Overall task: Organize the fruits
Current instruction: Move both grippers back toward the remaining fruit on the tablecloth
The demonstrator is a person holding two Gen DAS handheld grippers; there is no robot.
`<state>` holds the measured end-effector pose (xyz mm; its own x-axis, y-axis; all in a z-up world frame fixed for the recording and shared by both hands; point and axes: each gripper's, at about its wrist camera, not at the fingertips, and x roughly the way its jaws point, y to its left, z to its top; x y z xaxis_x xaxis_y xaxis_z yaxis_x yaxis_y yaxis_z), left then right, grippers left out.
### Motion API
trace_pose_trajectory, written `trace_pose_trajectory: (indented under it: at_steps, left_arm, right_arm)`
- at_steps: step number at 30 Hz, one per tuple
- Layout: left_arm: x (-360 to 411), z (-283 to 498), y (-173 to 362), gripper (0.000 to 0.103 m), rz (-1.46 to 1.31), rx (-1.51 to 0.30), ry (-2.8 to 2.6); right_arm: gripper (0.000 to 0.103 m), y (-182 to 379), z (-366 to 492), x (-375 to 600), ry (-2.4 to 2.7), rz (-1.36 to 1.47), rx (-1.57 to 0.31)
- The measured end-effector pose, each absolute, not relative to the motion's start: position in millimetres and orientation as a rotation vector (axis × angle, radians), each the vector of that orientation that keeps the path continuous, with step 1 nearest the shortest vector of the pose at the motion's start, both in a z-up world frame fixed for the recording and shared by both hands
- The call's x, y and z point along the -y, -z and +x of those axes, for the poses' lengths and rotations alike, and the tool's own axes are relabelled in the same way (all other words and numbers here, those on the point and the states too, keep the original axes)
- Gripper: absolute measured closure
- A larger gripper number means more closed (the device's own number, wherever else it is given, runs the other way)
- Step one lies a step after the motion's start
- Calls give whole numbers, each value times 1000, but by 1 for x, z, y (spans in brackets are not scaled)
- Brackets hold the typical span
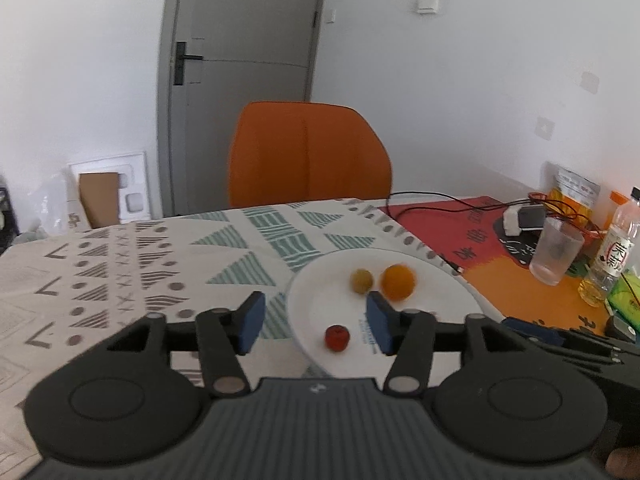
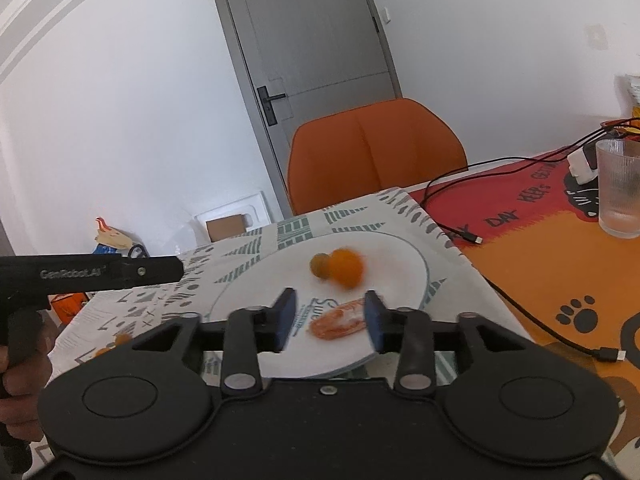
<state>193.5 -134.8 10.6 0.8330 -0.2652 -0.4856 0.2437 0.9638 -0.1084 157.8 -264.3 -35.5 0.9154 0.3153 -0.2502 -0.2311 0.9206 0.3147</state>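
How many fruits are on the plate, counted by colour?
Orange fruit: 1
Yellow-green fruit: 1
Red fruit: 1
Total: 3 fruits, all lying on the white plate.

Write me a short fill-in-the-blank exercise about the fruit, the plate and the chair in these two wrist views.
1. The three fruits lie on a white ____.
2. The biggest fruit on the plate is coloured ____.
3. Behind the table stands a chair coloured ____.
4. The left gripper has its jaws ____, with nothing pressed between them.

Missing words: plate; orange; orange; open
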Motion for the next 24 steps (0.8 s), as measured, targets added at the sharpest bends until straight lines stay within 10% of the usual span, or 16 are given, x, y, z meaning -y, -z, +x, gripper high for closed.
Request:
trace_pose_trajectory:
  at_steps: [10, 24]
  left_arm:
    - [101, 162, -30, 6, -61, -433, 171]
    - [46, 129, -24, 3, -165, -443, 64]
  right_arm:
    - [17, 24, 141, 248, -296, 267, -249]
    - [0, 9, 126, 223, -364, 239, -218]
